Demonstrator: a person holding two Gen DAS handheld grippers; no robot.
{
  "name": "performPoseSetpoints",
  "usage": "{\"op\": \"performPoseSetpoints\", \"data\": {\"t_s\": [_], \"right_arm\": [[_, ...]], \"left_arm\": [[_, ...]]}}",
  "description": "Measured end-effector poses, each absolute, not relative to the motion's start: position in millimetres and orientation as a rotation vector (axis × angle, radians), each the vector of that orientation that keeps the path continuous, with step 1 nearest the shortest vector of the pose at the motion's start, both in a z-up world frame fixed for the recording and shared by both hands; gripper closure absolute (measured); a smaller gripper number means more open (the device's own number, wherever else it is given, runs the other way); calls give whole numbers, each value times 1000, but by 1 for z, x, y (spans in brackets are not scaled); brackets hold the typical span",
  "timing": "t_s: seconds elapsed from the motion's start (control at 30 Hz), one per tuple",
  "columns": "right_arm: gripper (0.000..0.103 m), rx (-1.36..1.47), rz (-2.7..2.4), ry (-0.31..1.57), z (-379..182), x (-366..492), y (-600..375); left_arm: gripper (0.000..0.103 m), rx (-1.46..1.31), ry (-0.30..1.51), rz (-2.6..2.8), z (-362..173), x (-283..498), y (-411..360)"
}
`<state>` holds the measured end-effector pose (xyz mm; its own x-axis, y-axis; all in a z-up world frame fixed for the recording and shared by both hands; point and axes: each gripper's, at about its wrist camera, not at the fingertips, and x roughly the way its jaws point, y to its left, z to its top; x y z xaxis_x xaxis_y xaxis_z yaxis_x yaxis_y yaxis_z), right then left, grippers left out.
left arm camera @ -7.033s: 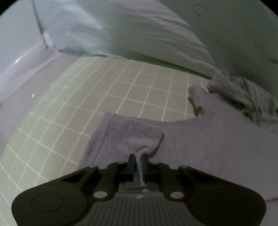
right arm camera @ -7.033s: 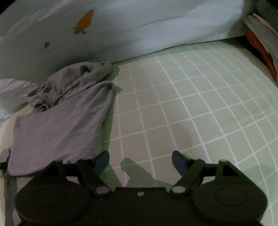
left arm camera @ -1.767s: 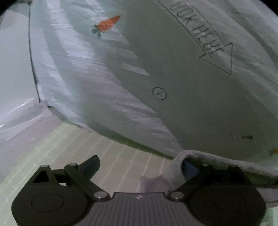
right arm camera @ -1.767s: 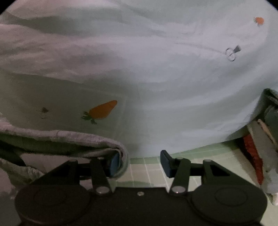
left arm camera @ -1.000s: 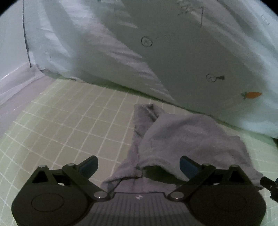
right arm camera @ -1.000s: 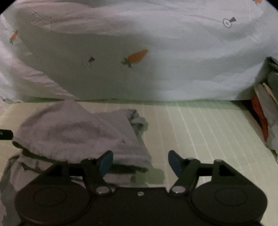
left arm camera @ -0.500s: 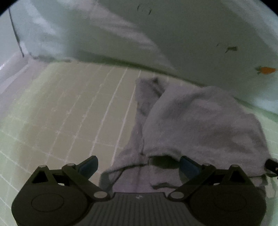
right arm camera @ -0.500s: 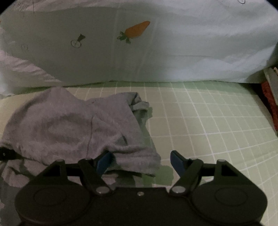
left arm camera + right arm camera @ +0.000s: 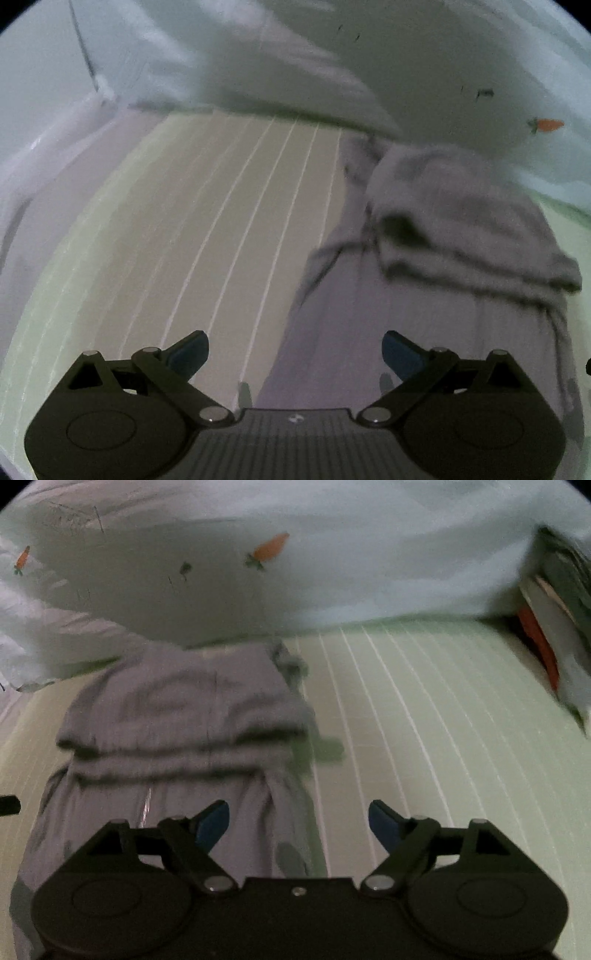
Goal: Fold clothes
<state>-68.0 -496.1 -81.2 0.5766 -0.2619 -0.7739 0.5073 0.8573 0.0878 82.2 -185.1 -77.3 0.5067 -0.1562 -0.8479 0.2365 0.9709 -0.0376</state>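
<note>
A grey garment lies on the green checked mat, its far half folded back over the near half. In the left wrist view my left gripper hangs open over the garment's near left edge, nothing between its blue pads. In the right wrist view my right gripper hovers over the garment's near right edge. Its jaws are opening and hold nothing. Both views are blurred by motion.
A pale quilt with carrot prints rises behind the mat. A stack of folded clothes with a red layer sits at the far right. A white sheet edge borders the mat on the left.
Both grippers have pulled back toward the near side, so the folded top edge now lies farther ahead of them. The garment stays folded on the mat, and the right jaws stand a little wider.
</note>
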Motion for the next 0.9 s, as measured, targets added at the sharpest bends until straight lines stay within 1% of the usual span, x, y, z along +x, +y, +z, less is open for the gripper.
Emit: {"op": "performPoseSetpoints", "data": {"t_s": [0.3,0.53,0.63,0.7,0.73,0.8,0.83,0.87,0.9], "right_arm": [[20,469,-532,974,-113,-131,-474],[19,482,-514,1002,-122,-149,-444],[19,499,-509,1011,-123,-155,-438],[18,511,-506,1020,-125,-157,-436],[18,513,-502,1026,-127,-157,-434],[17,509,-490,1038,-129,-157,-430],[18,502,-483,1044,-128,-158,-428],[18,505,-471,1045,-128,-158,-427],[20,509,-458,1046,-128,-158,-427]], "left_arm": [[4,170,1127,-270,-108,40,-152],[4,145,1176,-317,-123,27,-134],[6,128,1180,-341,-126,25,-132],[15,94,1186,-361,-127,24,-130],[16,85,1185,-368,-126,23,-129],[24,79,1183,-385,-125,21,-130],[26,80,1181,-395,-124,20,-131],[32,81,1180,-405,-123,18,-131],[43,79,1178,-416,-122,17,-132]]}}
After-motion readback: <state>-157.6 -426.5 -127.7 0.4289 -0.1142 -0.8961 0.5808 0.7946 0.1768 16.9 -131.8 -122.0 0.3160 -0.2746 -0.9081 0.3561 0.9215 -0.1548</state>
